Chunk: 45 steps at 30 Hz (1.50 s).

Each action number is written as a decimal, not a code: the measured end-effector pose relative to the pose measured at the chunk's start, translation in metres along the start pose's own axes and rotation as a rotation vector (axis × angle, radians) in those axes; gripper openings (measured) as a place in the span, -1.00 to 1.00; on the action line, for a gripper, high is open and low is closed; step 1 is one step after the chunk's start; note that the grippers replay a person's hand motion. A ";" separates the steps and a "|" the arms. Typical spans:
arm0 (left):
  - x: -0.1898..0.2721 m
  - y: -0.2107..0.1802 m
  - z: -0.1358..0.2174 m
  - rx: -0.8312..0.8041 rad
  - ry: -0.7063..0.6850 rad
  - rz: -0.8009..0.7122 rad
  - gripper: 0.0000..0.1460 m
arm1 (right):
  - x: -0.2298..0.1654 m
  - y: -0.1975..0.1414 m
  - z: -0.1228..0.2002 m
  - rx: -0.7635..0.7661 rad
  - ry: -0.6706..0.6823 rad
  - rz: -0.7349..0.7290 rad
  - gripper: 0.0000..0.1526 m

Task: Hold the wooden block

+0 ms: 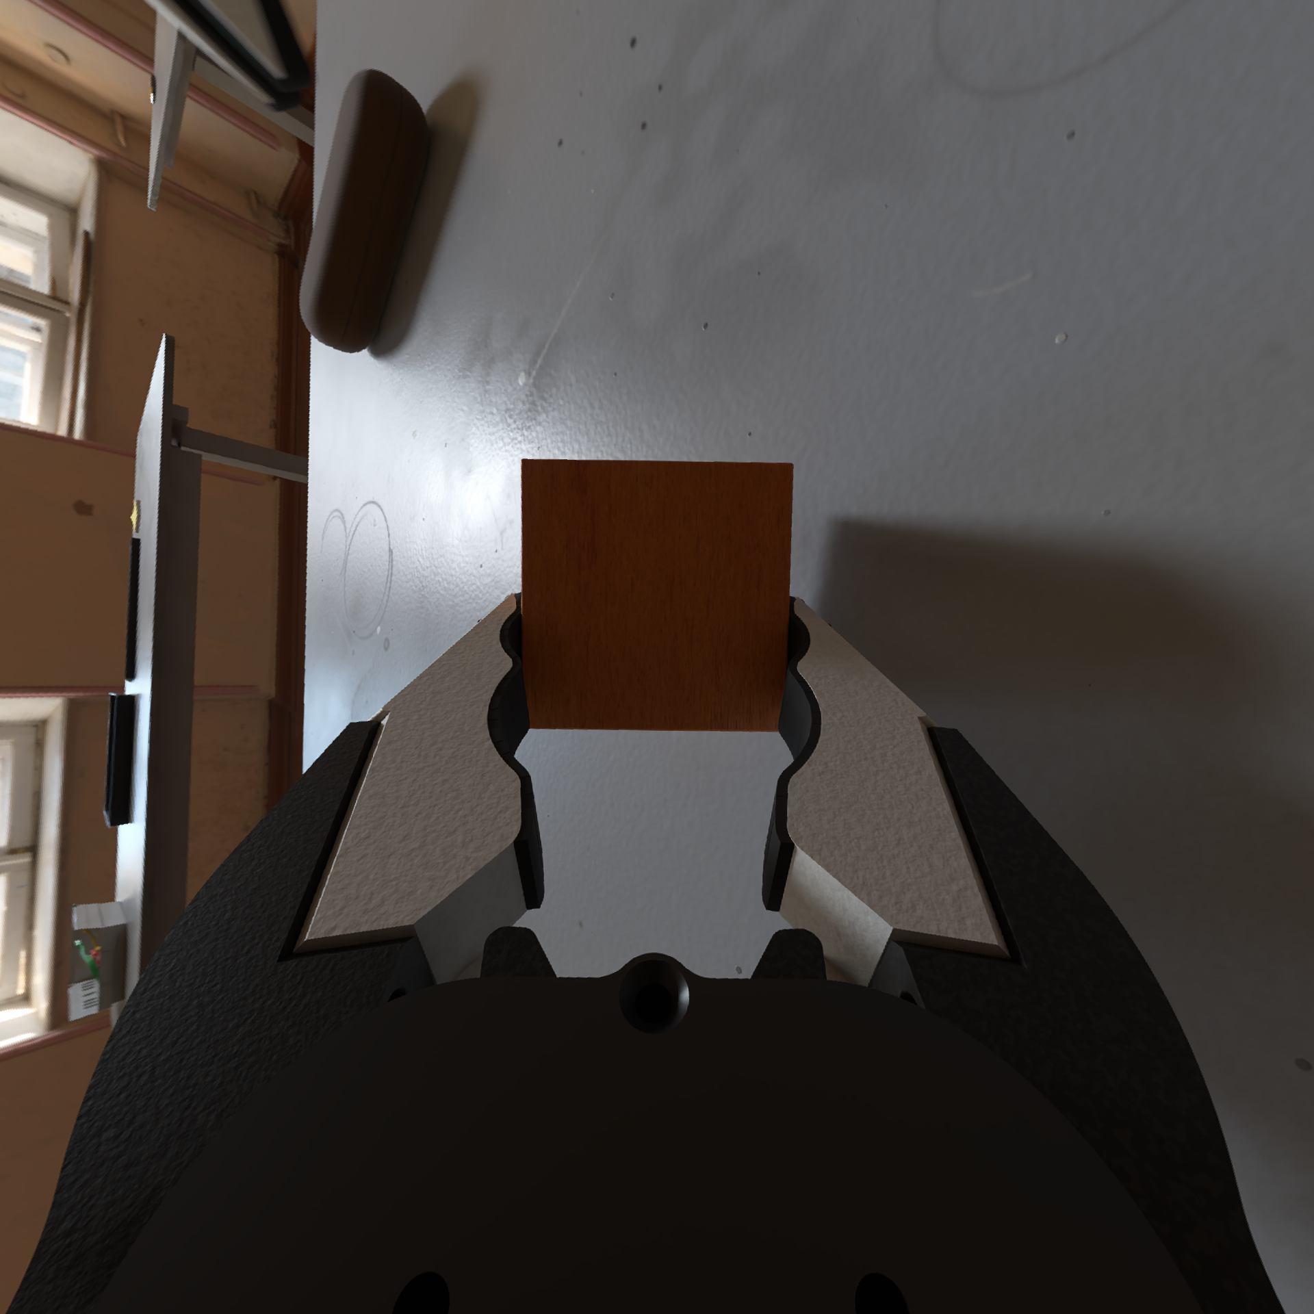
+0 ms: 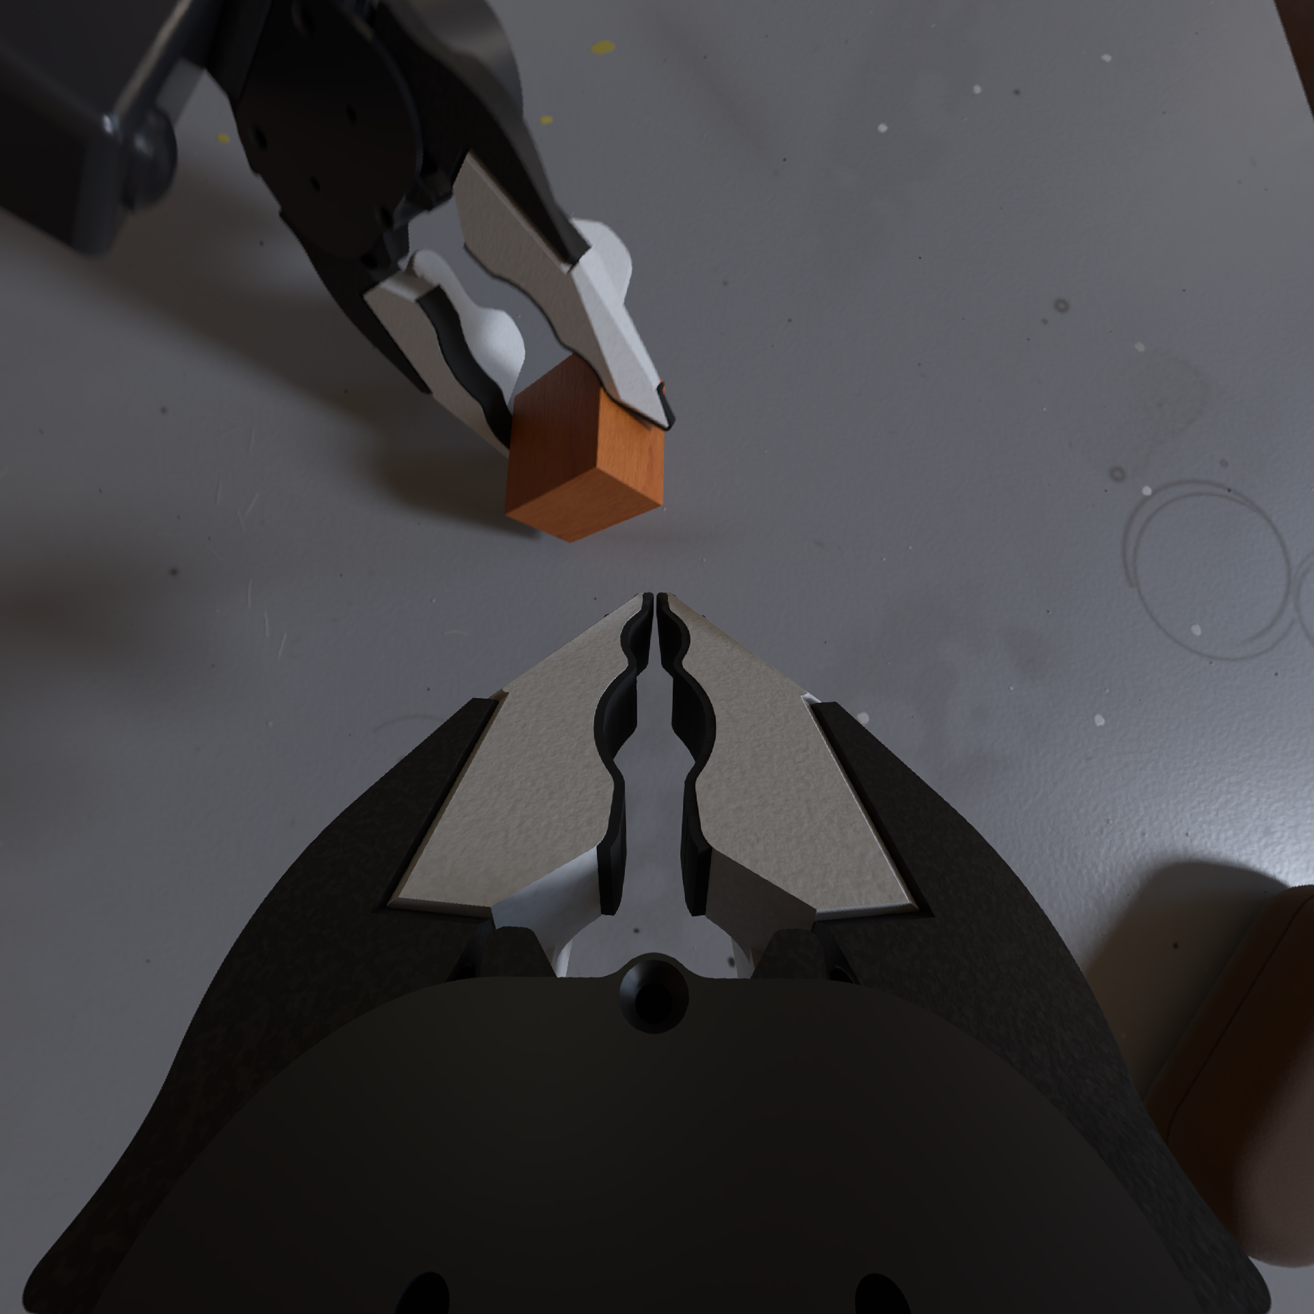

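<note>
The wooden block [image 1: 658, 597] is an orange-brown cube. My left gripper [image 1: 655, 604] is shut on it, one fingertip pressed on each side face. In the right wrist view the block [image 2: 583, 462] sits low over the grey table [image 2: 924, 284] in the left gripper [image 2: 579, 426]. I cannot tell whether it touches the surface. My right gripper [image 2: 654, 597] is shut and empty. Its tips point at the block from a short way in front, apart from it.
A brown rounded case [image 1: 362, 213] lies on the table near its edge [image 1: 307, 498], beyond and left of the block. It also shows at the right edge of the right wrist view [image 2: 1244, 1066]. Past the table edge are wooden walls and windows.
</note>
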<state>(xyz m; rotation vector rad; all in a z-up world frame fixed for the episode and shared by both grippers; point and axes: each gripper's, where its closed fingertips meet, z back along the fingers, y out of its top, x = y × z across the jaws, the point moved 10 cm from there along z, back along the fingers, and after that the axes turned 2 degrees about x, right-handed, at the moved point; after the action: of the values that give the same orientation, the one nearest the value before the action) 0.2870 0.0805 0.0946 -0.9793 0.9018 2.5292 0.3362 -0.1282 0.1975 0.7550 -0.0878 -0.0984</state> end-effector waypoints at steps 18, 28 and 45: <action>-0.005 0.004 0.010 -0.015 0.028 -0.051 -0.03 | 0.038 0.023 0.014 -0.019 0.004 -0.104 -0.99; -0.006 0.024 -0.009 -0.109 0.001 -0.056 -0.03 | 0.032 0.024 0.009 -0.034 0.022 -0.078 -0.99; 0.003 0.030 -0.010 -0.176 -0.014 -0.021 -0.03 | 0.111 0.027 -0.042 -0.360 -0.529 0.360 -0.99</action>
<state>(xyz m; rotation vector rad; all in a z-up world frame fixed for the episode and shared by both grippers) 0.2758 0.0507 0.1000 -1.0136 0.6702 2.6288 0.4524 -0.0931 0.1905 0.3296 -0.6890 0.0323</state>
